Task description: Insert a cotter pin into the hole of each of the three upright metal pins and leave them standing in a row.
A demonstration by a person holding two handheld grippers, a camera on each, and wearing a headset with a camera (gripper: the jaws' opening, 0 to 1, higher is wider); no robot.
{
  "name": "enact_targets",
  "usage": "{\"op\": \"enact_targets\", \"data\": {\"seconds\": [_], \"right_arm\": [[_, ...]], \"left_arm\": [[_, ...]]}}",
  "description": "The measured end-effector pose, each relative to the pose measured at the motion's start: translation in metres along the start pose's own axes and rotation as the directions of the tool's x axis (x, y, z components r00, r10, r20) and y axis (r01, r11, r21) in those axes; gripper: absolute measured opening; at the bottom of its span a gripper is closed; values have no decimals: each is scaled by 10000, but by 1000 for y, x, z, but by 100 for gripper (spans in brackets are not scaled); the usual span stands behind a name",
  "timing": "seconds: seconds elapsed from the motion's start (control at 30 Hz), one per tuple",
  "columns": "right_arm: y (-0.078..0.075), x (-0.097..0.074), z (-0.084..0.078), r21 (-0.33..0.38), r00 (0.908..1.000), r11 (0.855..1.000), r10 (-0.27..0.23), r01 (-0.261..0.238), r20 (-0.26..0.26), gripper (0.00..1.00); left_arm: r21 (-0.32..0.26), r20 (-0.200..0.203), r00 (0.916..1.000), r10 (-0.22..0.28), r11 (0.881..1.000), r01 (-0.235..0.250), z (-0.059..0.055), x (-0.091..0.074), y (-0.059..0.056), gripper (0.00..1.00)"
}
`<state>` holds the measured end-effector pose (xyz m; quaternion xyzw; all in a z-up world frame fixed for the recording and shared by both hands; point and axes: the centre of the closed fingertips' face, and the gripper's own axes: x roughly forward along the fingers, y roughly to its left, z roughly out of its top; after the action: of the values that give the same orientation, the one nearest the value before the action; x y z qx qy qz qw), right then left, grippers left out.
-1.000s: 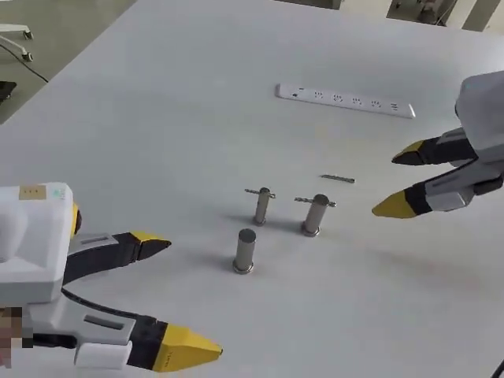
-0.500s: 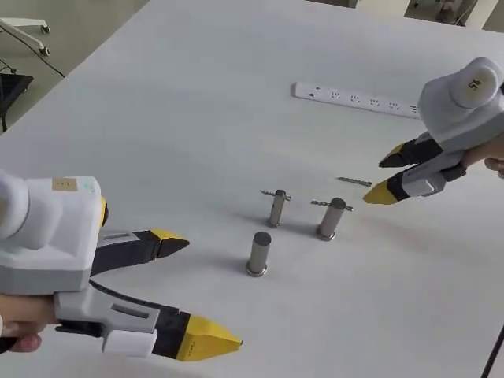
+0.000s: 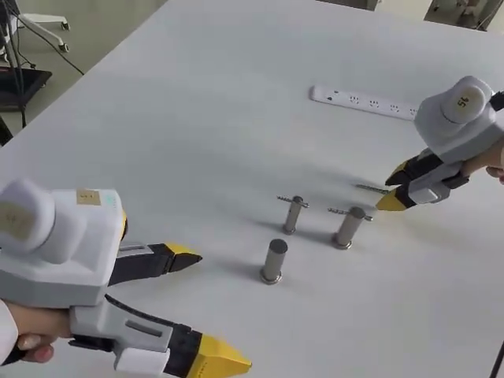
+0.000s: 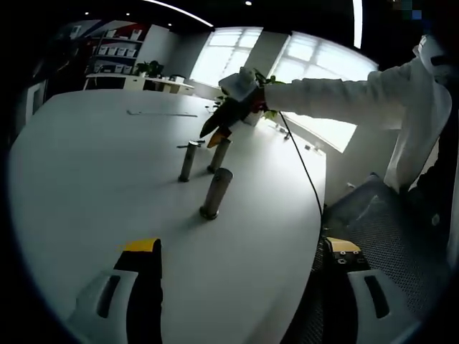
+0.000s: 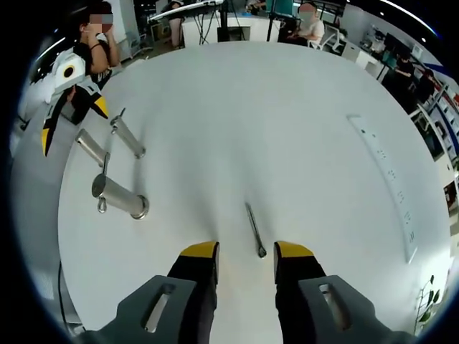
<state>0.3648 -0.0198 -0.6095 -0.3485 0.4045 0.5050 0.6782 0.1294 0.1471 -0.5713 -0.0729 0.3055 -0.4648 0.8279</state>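
Right gripper (image 5: 245,252): descended astride loose cotter pin (image 5: 253,229), jaws apart, seemingly ungripped; bare pin (image 3: 274,260) awaits it. Left gripper (image 4: 241,247): agape, empty.

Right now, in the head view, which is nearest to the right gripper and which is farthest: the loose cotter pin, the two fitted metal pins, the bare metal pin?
1. Loose cotter pin: lying flat, just off the right gripper's jaws.
2. Right fitted metal pin: next, toward the left.
3. Left fitted metal pin: farther left.
4. Bare metal pin: front left, farthest.
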Motion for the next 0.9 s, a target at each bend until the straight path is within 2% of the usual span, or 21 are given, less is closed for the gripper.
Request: {"op": "enact_targets", "data": {"seconds": [0.07,0.2,0.27,0.37,0.53,0.63,0.7,0.73,0.9], "right_arm": [[-2,2,0,-99,9999,9999,49,-50,-112,24],[0,1,4,-195,9996,9997,108,-113,-274,20],[7,1,3,-10,9972,9986,523,-524,-540,16],[8,-1,4,-313,9951,9976,593,-620,-790,13],[6,0,5,-370,9916,9969,647,-692,-1122,9],[2,0,4,-458,9901,9969,580,-643,-1282,4],[-6,2,4,-697,9908,9972,191,-286,-1337,0],[-3,3,3,-729,9898,9961,397,-501,-1368,0],[0,4,3,-298,9895,9981,499,-544,-1356,0]], "left_arm": [[-21,31,10000,43,10000,-43,-1,0,0,93],[-116,404,9989,255,9996,-250,4,-2,2,93],[-229,534,9981,306,9993,-294,6,-3,3,93],[-257,542,9980,327,9992,-313,5,-3,2,93],[-281,387,9987,336,9991,-325,1,-3,2,92],[-346,529,9980,342,9989,-324,4,-4,1,92],[-311,581,9978,312,9991,-295,7,-4,1,91],[-295,614,9977,272,9992,-254,8,-4,0,91],[-170,613,9980,184,9997,-174,12,-3,-1,91]]}}
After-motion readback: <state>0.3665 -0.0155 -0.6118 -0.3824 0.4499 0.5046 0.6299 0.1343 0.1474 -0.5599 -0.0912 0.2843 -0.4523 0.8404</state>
